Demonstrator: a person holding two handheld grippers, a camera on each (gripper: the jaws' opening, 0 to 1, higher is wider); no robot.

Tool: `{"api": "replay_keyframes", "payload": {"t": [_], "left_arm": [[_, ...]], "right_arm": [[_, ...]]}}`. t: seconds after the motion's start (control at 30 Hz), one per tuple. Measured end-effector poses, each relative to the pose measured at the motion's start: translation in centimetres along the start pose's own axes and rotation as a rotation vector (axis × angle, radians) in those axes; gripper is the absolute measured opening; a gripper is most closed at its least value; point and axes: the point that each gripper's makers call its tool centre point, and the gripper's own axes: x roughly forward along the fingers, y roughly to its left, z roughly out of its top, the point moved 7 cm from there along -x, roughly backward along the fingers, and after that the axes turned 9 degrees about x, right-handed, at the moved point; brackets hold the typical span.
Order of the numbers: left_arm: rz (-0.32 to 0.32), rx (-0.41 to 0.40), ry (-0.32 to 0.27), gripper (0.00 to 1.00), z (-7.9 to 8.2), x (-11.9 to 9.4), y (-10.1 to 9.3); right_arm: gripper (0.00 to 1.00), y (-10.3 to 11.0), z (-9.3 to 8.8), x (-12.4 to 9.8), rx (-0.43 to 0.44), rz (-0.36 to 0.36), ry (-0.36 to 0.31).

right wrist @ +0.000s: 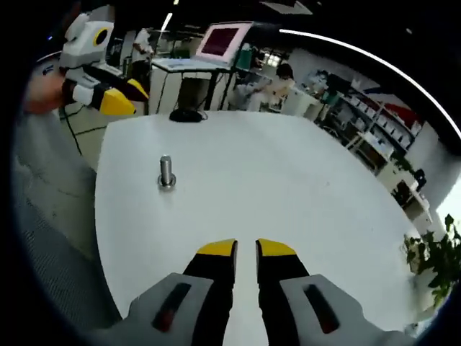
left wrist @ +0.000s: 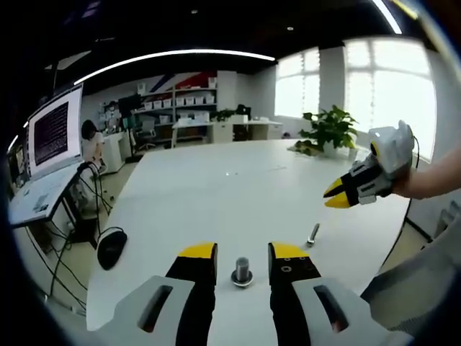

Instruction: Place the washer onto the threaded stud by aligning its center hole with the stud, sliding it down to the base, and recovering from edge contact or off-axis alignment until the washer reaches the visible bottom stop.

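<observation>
A short threaded stud stands upright on the white table, just beyond the gap between my left gripper's wide-open jaws. A flat metal ring sits around the stud's foot; I cannot tell whether it is the washer or the stud's own base. My right gripper hovers above the table to the right, its yellow tips close together. In the right gripper view the stud stands far ahead to the left. My right gripper shows a narrow gap with nothing in it. My left gripper hangs beyond the stud.
A small metal piece lies on the table right of the stud. A black mouse rests near the table's left edge. A potted plant stands at the far side. A monitor on a desk is at the left.
</observation>
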Motion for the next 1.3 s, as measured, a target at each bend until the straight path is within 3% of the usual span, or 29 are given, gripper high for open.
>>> {"api": "replay_keyframes", "payload": {"t": [0.2, 0.43, 0.6, 0.67, 0.8, 0.87, 0.93, 1.03, 1.13, 1.3], "left_arm": [[-0.017, 0.009, -0.025, 0.27, 0.5, 0.1, -0.4], [-0.03, 0.028, -0.041, 0.27, 0.9, 0.1, -0.8], [-0.024, 0.036, -0.083, 0.27, 1.6, -0.1, -0.7], [-0.015, 0.044, -0.104, 0.27, 2.0, -0.3, -0.6], [-0.003, 0.025, -0.142, 0.27, 2.5, -0.6, -0.4], [-0.002, 0.027, -0.149, 0.27, 2.6, -0.6, -0.4], [0.005, 0.032, -0.161, 0.28, 2.8, -0.7, -0.3], [0.026, 0.028, -0.182, 0.29, 3.0, -1.0, 0.0], [0.044, 0.014, -0.193, 0.3, 3.2, -1.1, 0.6], [0.068, 0.01, -0.212, 0.31, 3.6, -1.3, 1.1]], "right_arm": [[0.18, -0.7, 1.0, -3.0, 0.253, -0.068, -0.138], [0.23, -1.3, 1.9, -6.5, 0.421, -0.158, -0.277], [0.28, -1.6, 2.4, -8.7, 0.534, -0.211, -0.441], [0.3, -1.2, 2.2, -9.1, 0.536, -0.224, -0.496], [0.34, -0.6, 2.0, -9.0, 0.462, -0.23, -0.5], [0.36, -0.9, 2.0, -8.7, 0.468, -0.232, -0.505], [0.36, -0.6, 1.9, -8.3, 0.546, -0.218, -0.503], [0.36, -0.2, 2.6, -8.3, 0.503, -0.232, -0.531], [0.36, -0.3, 2.7, -8.2, 0.471, -0.252, -0.516], [0.37, -1.0, 2.5, -8.6, 0.54, -0.254, -0.542]]}}
